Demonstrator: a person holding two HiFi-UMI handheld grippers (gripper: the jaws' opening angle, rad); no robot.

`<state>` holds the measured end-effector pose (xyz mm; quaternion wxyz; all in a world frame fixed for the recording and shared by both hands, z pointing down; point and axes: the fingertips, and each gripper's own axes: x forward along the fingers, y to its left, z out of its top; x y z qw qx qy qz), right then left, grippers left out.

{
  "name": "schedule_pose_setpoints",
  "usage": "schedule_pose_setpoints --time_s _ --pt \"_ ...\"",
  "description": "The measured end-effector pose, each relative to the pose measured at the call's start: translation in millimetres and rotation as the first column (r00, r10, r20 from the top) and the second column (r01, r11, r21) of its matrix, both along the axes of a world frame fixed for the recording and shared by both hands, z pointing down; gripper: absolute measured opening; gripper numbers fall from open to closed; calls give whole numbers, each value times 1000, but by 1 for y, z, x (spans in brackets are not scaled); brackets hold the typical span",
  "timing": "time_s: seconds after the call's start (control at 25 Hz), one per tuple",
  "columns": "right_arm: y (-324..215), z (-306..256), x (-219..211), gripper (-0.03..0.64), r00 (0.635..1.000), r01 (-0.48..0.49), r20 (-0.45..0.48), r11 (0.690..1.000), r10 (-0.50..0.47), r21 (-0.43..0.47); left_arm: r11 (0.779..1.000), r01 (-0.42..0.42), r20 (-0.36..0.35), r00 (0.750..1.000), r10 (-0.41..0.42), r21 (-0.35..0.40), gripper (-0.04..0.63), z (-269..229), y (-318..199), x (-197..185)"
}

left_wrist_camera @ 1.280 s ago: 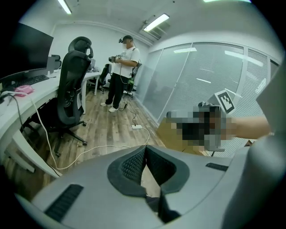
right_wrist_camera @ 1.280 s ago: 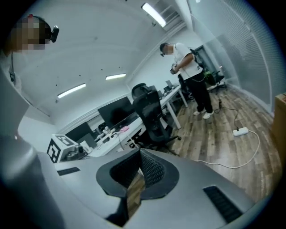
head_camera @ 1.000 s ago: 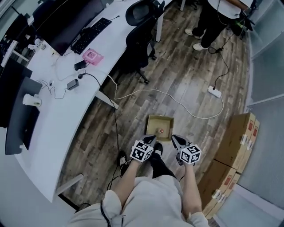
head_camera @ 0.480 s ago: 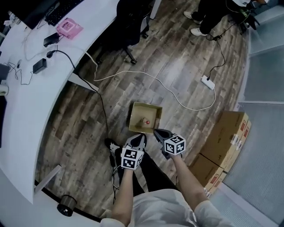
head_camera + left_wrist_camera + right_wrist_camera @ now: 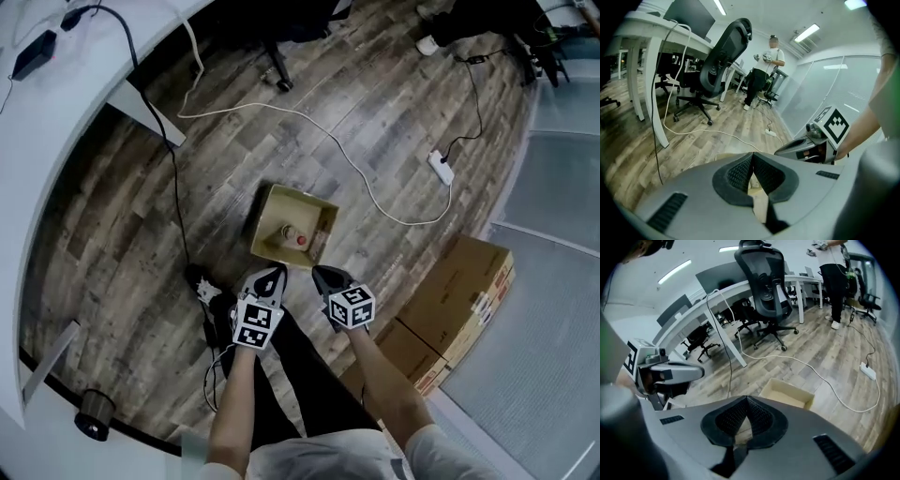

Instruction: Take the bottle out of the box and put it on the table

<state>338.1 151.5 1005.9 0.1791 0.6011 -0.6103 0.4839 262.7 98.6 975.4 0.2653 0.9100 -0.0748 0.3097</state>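
Note:
An open cardboard box [image 5: 270, 206] stands on the wooden floor. Inside it is a bottle [image 5: 300, 240] with a red cap, next to a pale round item [image 5: 288, 231]. My left gripper [image 5: 273, 273] hangs just short of the box's near edge, its pads pressed together with nothing between them. My right gripper [image 5: 320, 273] is beside it, also shut and empty. In the right gripper view the box [image 5: 787, 393] lies beyond the closed jaws [image 5: 746, 401]. The left gripper view shows its own closed jaws [image 5: 752, 157] and the right gripper [image 5: 799, 147] alongside.
A white cable [image 5: 356, 169] runs across the floor to a power strip [image 5: 441, 167]. Stacked cardboard cartons [image 5: 459, 291] stand at the right. A curved white desk [image 5: 47, 141] fills the left, with an office chair [image 5: 724, 51] near it. A person [image 5: 764, 70] stands farther back.
Both grippers have sunk toward the floor, side by side, and now sit close to the box's near edge. The box looks larger in the head view. Both stay shut.

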Motion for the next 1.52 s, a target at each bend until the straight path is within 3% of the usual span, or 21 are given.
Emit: schedule_pose_setpoints --time_s 0.52,0.8,1.16,1.52 --pt "-2 134 13 43 963 200 -151 968 -223 -152 1000 -16 34 999 17 -10 15 127 5 6" --pt "14 188 33 97 953 216 -167 954 -252 -207 999 -51 54 997 52 -18 15 173 24 25" --pt "18 242 40 213 941 264 -154 939 -301 -221 987 -158 67 986 156 34 15 202 31 55" --pt "23 273 42 233 927 290 -180 933 -330 -214 981 -190 80 979 187 31 15 228 40 43"
